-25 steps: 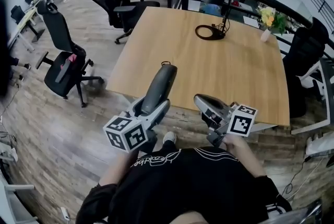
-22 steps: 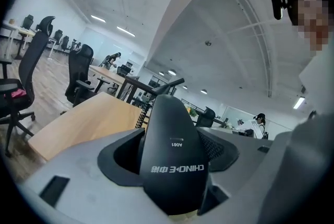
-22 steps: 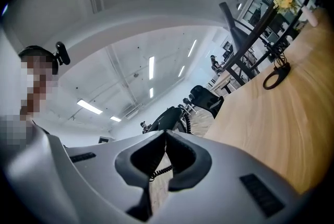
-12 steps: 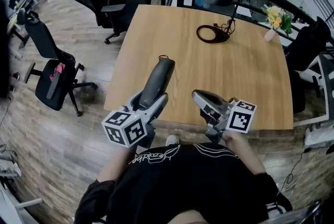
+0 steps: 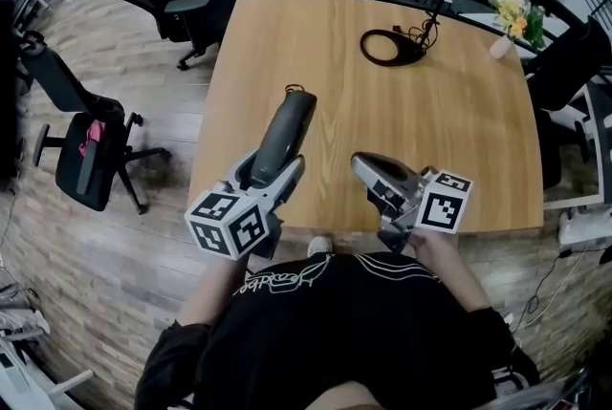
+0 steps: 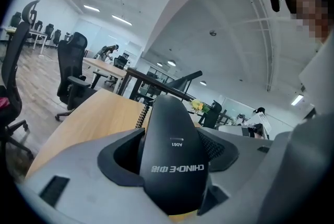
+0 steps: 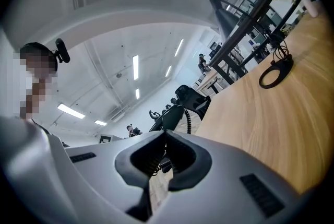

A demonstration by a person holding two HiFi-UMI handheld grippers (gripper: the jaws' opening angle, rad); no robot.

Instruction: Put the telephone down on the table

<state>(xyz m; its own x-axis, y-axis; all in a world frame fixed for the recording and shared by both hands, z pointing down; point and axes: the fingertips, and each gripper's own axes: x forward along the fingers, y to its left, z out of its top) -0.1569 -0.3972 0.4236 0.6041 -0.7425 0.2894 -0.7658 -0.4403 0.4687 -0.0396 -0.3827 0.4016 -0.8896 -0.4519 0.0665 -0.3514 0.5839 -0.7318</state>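
The wooden surface (image 5: 430, 112) spreads broad below, and the black telephone handset (image 5: 285, 129) hangs in the air over its near left part, one thick end clamped in my left claw (image 5: 271, 171). It looks like a rigid, smooth plastic shell, light but apt to slip, so I judge that broad end the right place to grip; its springy coiled cord (image 7: 191, 121) could tug. My right claw (image 5: 361, 165), just beside, is pinched together, apparently empty.
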